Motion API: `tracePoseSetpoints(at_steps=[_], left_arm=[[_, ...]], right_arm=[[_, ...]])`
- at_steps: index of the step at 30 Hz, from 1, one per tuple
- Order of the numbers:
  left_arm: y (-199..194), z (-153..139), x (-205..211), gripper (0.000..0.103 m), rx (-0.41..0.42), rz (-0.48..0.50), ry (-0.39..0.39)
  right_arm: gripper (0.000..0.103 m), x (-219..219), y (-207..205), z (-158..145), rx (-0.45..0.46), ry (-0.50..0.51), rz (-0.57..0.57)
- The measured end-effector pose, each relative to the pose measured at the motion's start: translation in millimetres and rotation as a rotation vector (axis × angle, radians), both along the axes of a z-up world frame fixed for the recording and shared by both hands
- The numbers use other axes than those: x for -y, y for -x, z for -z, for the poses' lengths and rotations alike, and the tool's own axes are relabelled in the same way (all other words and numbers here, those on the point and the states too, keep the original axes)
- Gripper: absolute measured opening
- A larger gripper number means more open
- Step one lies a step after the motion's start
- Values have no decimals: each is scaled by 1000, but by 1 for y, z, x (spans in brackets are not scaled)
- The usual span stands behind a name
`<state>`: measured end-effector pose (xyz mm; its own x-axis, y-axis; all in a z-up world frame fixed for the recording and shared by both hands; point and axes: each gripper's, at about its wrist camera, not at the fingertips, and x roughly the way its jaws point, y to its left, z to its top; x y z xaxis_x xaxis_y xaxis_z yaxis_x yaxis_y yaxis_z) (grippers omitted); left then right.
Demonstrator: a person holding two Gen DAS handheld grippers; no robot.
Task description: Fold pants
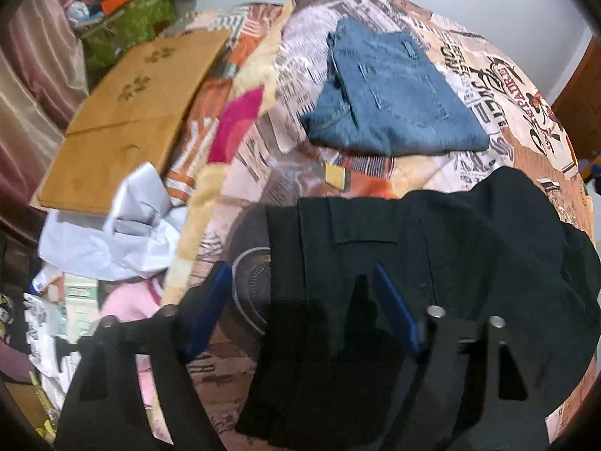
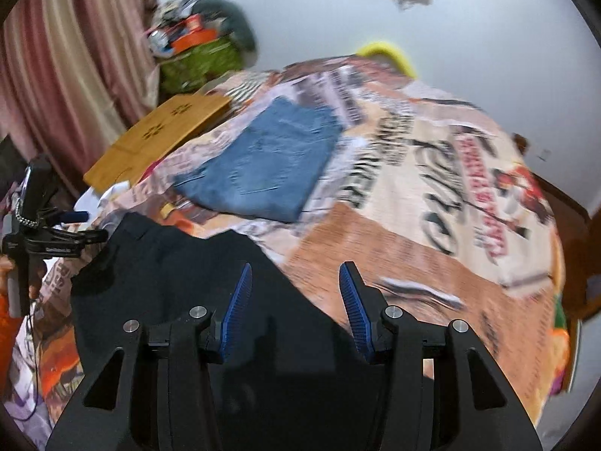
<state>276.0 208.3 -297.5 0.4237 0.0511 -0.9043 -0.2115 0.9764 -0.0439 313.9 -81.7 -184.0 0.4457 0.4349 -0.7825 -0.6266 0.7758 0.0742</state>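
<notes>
A bed fills the room, covered with a bright blanket [image 2: 432,195] full of printed words and pictures, with a pink curtain [image 2: 71,67] at the side. Far up the bed lie the blue jeans [image 2: 263,165], already folded into a neat flat square. Close to the cameras lie the black pants [image 1: 432,263], spread on the blanket with bumps and loose edges, so I think these still need folding. That looks like about half the job: one pair done, one pair left. I count two pairs of pants, one brown board [image 1: 131,112] by the bed, and two grippers. The left gripper [image 1: 300,308] has its blue fingers [image 1: 210,308] wide apart over the black pants, holding nothing. The right gripper [image 2: 296,304] also has its fingers [image 2: 240,300] wide apart and holds nothing, just above the near edge of the black pants.
</notes>
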Motion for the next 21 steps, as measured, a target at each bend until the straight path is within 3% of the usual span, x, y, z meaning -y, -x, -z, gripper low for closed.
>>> tracePoseSetpoints(at_steps=[9,13,17,20,21], left_arm=[[-16,29,7,68,-36,36,36],[-17,37,19,68,-34,48,-6],[-10,39,22,63,-16,46,-23],[-5,39,21,51,-13,38,-23],[-3,40,21,49,-10,34,-31]], right_arm=[[45,-68,-35,47,-134,21,-91],[45,-79,-51,68,-234,4,-101],[44,-84,-52,77,-248,-7,-122],[16,-86,-49,81,-236,24,-138],[14,-86,-46,81,-224,26,-148]])
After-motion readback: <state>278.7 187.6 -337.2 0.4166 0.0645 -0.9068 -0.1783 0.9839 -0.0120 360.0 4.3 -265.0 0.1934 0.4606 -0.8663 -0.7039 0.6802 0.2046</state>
